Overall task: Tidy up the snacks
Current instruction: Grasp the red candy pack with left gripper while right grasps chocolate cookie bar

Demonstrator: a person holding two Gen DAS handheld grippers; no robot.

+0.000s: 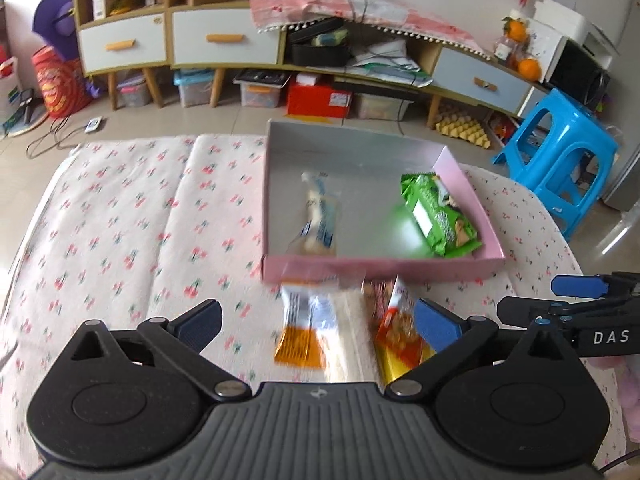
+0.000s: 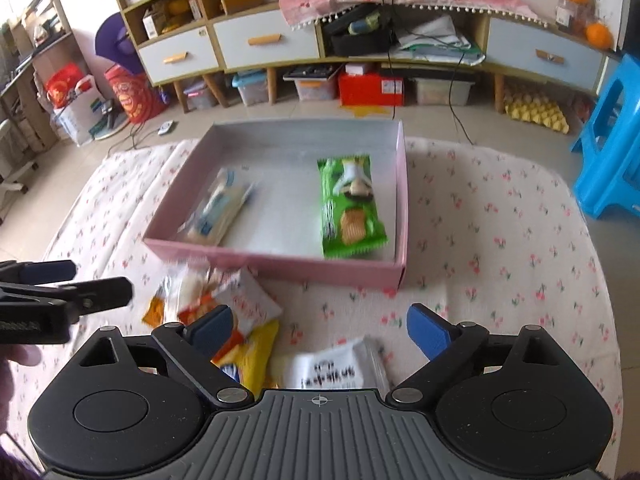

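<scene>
A pink box (image 1: 380, 270) sits toward the far side of a worktop (image 1: 120, 220) covered in a cherry-print cloth, its open top facing up so packets can simply be dropped in. Two are already inside: a blue-and-white packet (image 1: 318, 216) lying lengthwise on the left half of the box floor and a green packet (image 1: 438, 216) on the right half, close to the right wall, the two well apart, which looks to me like the start of a tidy side-by-side row. The rest of the snacks wait in a loose heap on the cloth just in front of the box's near wall: an orange-and-white packet (image 1: 304, 332), a red-and-yellow packet (image 1: 400, 332) overlapping beside it, and, seen from the right hand's camera, a white packet with dark print (image 2: 336, 368) lying nearest of all. The left gripper (image 1: 318, 324) hangs over that heap, tilted steeply down toward the cloth, its fingers (image 1: 200, 320) spread wide with nothing clamped between them; the orange-and-white packet lies below the gap, not gripped. The right gripper (image 2: 320, 330) is held just to the right of it at much the same downward slant, fingers (image 2: 428, 332) likewise released and empty, above the white packet. Both pairs of fingers being wide apart and poised over the heap suggests each hand is free to pick its next packet; most of the sorting is still to be done.
</scene>
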